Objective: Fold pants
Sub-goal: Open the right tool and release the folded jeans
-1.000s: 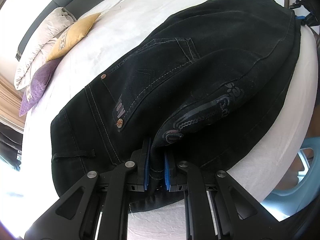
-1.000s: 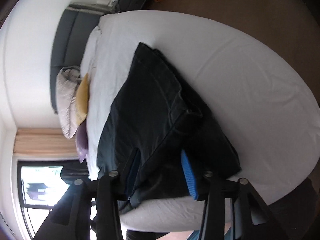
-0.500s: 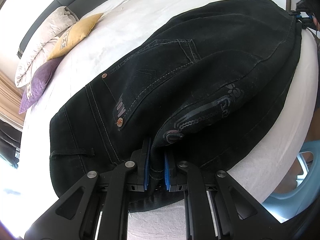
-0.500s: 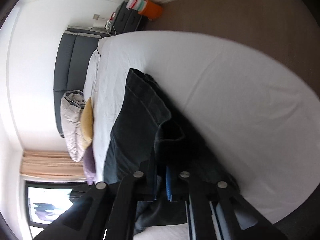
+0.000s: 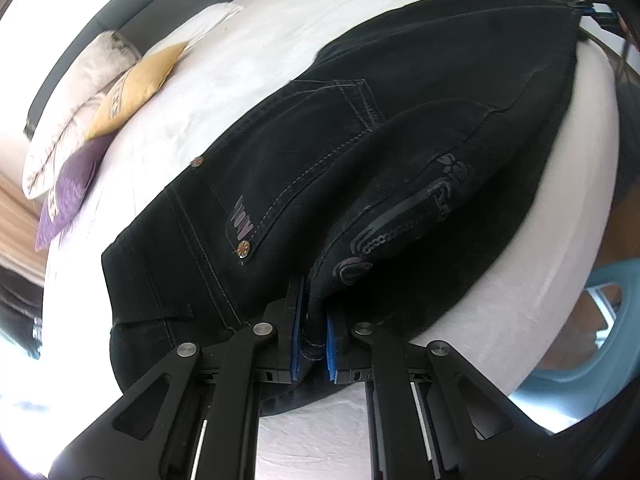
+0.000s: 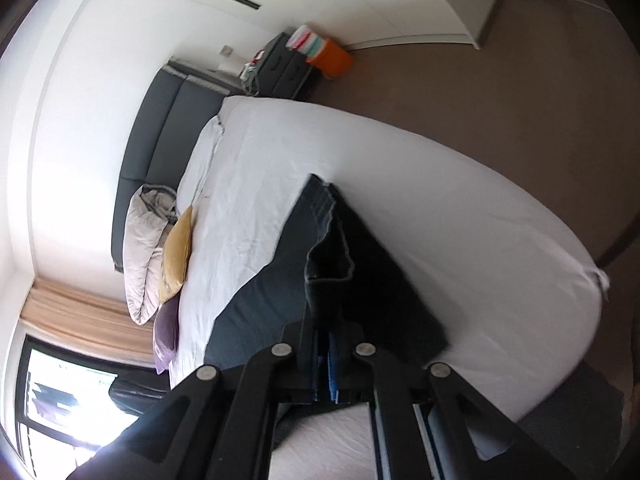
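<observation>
Black jeans (image 5: 400, 128) lie folded lengthwise across the white bed (image 5: 248, 64), back pockets and rivets facing up. My left gripper (image 5: 314, 336) is shut on the waistband end near the bed's front edge, blue pads pressed on the denim. In the right wrist view the same jeans (image 6: 272, 300) rise off the sheet at the leg end, where my right gripper (image 6: 326, 360) is shut on the hem. A flap of cuff (image 6: 328, 256) stands up above its fingers. At the far right of the left wrist view the right gripper's fingers (image 5: 596, 8) show at the jeans' other end.
Grey, yellow (image 5: 136, 84) and purple pillows (image 5: 64, 196) lean at the dark headboard (image 6: 160, 152). A nightstand and an orange bin (image 6: 332, 60) stand beyond the bed on the brown floor. A light blue stool (image 5: 600, 344) is beside the bed's near edge.
My right gripper closed from wide open onto the leg hem and lifted it off the sheet. The left gripper kept its hold on the waistband and barely moved.
</observation>
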The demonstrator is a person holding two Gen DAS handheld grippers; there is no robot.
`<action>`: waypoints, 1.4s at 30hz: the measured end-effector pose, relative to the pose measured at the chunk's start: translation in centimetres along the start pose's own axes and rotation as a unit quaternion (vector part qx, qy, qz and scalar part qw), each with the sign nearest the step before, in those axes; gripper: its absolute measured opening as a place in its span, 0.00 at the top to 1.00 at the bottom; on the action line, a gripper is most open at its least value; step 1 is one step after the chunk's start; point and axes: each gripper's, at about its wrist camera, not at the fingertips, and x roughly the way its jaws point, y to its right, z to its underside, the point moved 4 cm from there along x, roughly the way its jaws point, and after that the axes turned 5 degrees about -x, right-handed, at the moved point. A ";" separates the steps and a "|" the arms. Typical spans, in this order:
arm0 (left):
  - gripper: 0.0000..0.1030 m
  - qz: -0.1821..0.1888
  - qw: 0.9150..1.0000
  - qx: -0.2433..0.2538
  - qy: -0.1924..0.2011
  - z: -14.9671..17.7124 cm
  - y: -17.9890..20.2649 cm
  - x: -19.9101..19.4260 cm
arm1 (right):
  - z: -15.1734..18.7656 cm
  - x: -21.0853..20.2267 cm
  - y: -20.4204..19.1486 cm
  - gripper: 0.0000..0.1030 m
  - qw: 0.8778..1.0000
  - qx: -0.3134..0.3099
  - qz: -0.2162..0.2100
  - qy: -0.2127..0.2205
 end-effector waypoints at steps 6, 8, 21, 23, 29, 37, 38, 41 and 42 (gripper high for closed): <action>0.93 -0.004 1.000 0.000 -0.006 -0.1 -0.1 1.1 | 1.7 2.0 2.7 0.97 0.999 0.011 0.026 -0.028; 0.93 -0.009 1.000 0.012 -0.006 -0.1 0.1 0.8 | 1.5 1.4 2.1 0.96 0.999 0.006 0.024 -0.023; 0.92 -0.024 1.000 0.015 0.012 1.3 0.9 0.5 | 1.4 1.6 3.6 0.90 0.998 0.047 -0.003 -0.036; 0.91 -0.027 0.999 0.016 0.008 1.3 0.9 0.2 | 1.1 0.4 3.2 0.84 0.999 0.033 0.017 -0.035; 0.78 -0.015 1.000 0.002 0.003 1.9 1.0 -2.7 | -0.9 -4.3 0.4 0.51 0.994 -0.041 0.102 0.023; 0.70 0.047 0.997 -0.040 0.049 -1.0 0.8 -8.3 | 0.8 3.5 -13.7 0.51 0.979 -0.180 -0.071 -0.069; 0.61 0.054 0.995 -0.055 0.067 -2.5 0.8 -8.7 | 1.8 5.7 -15.4 0.51 0.973 -0.187 -0.094 -0.098; 0.44 0.060 0.989 -0.078 0.106 -6.7 0.5 -7.8 | 4.3 10.6 -17.9 0.51 0.960 -0.197 -0.134 -0.147; 0.44 0.065 0.989 -0.079 0.110 -7.9 0.8 -7.0 | 5.2 12.3 -17.9 0.51 0.959 -0.185 -0.136 -0.167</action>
